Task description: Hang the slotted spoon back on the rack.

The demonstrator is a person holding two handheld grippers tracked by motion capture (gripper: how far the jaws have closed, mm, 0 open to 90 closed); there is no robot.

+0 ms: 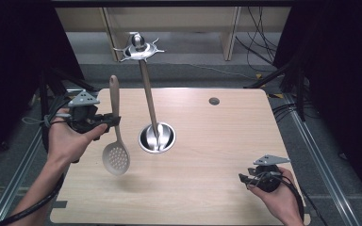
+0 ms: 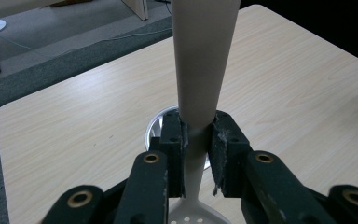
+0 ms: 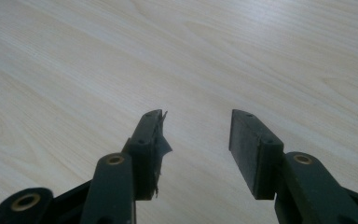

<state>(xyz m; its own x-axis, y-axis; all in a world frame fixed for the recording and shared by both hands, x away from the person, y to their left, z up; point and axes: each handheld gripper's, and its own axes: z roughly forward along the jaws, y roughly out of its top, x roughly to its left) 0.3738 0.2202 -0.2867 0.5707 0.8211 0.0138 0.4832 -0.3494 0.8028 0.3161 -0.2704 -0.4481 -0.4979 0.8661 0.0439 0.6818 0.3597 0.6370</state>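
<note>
My left gripper (image 1: 113, 119) is shut on a beige slotted spoon (image 1: 115, 151), held upright above the left part of the table with the perforated bowl hanging down. In the left gripper view the spoon's handle (image 2: 200, 60) rises between the jaws of that gripper (image 2: 197, 137). A metal utensil stand (image 1: 156, 137) sits mid-table; its pole climbs to a hook crown (image 1: 138, 48). My right gripper (image 1: 243, 178) rests low near the front right corner, and in the right gripper view it (image 3: 196, 126) is open with nothing between its jaws.
The wooden table (image 1: 217, 141) has a small round hole (image 1: 214, 100) at its back right. Cables run over the floor at the back right, and wooden furniture legs stand behind the table. The stand's round base (image 2: 156, 128) shows behind the left jaws.
</note>
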